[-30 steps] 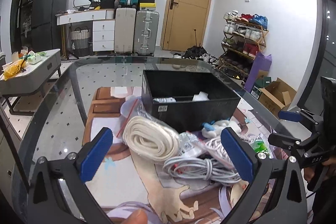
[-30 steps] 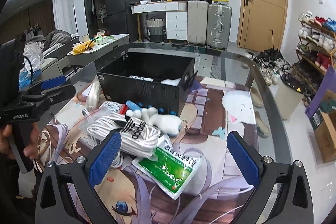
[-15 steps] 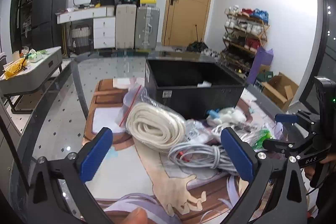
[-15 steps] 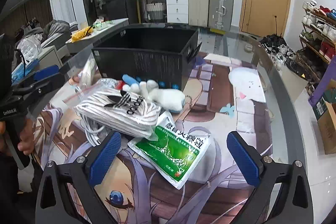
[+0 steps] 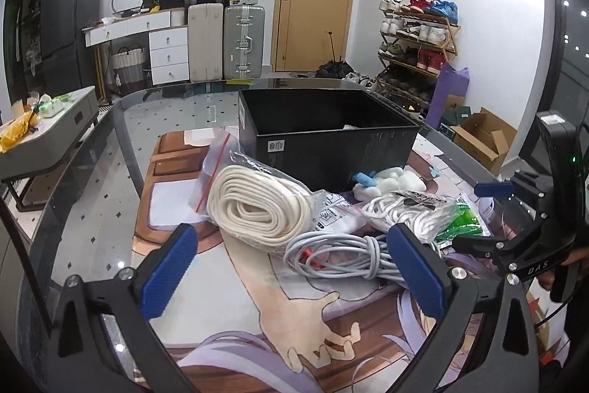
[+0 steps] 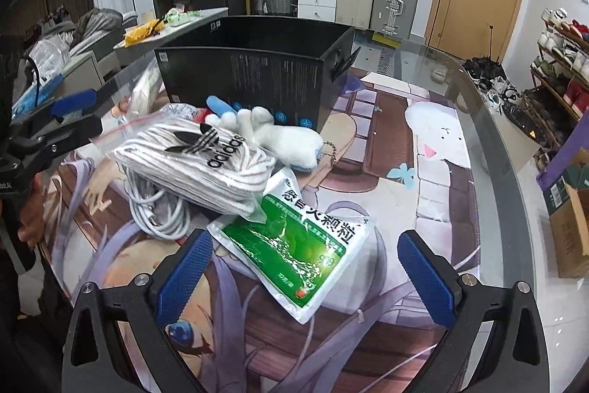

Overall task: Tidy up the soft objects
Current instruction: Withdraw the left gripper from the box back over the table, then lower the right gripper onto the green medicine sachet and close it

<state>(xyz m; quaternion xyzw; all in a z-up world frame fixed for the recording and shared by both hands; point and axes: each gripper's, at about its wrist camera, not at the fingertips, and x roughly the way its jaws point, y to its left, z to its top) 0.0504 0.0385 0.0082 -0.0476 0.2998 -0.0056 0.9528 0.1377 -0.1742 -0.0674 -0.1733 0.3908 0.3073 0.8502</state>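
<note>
An adidas-branded bag of white cord (image 6: 198,161) now fills mid-frame, nearer than before, overlapping a green Chinese-lettered sachet (image 6: 294,245) lower center. Left gripper (image 5: 294,267) and right gripper (image 6: 305,271) jaws gape wide, empty.

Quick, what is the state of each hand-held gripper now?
Left hand-held gripper: open, holding nothing.
Right hand-held gripper: open, holding nothing.
</note>
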